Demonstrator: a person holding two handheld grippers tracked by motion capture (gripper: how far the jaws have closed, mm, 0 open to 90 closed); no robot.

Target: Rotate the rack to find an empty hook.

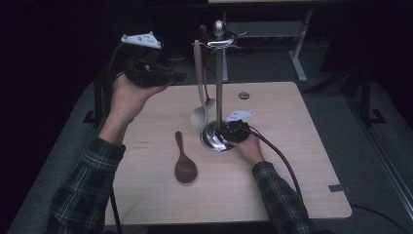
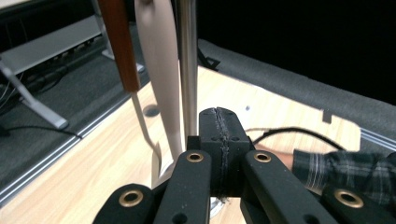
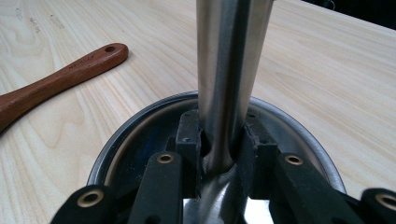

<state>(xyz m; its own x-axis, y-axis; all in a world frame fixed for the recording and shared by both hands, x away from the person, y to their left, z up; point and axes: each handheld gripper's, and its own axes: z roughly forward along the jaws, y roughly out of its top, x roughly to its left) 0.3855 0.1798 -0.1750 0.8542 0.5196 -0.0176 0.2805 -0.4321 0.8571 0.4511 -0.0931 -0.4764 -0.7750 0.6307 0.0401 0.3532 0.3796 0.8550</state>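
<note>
- Counter [image 1: 292,161]: the utensil stand [image 1: 218,87] is upright at centre, right gripper [image 3: 219,140] jaws clamped on its pole at the base.
- Left gripper [image 2: 219,135]: jaws fully closed, empty, raised beside the hanging pale spoon [image 1: 198,92]; judged next: open and grasp it.
- Wooden spoon [image 1: 184,161] lies flat beside the base; handle stamp illegible.

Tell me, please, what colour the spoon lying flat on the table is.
Reddish brown wooden spoon, best seen in the high view.
</note>
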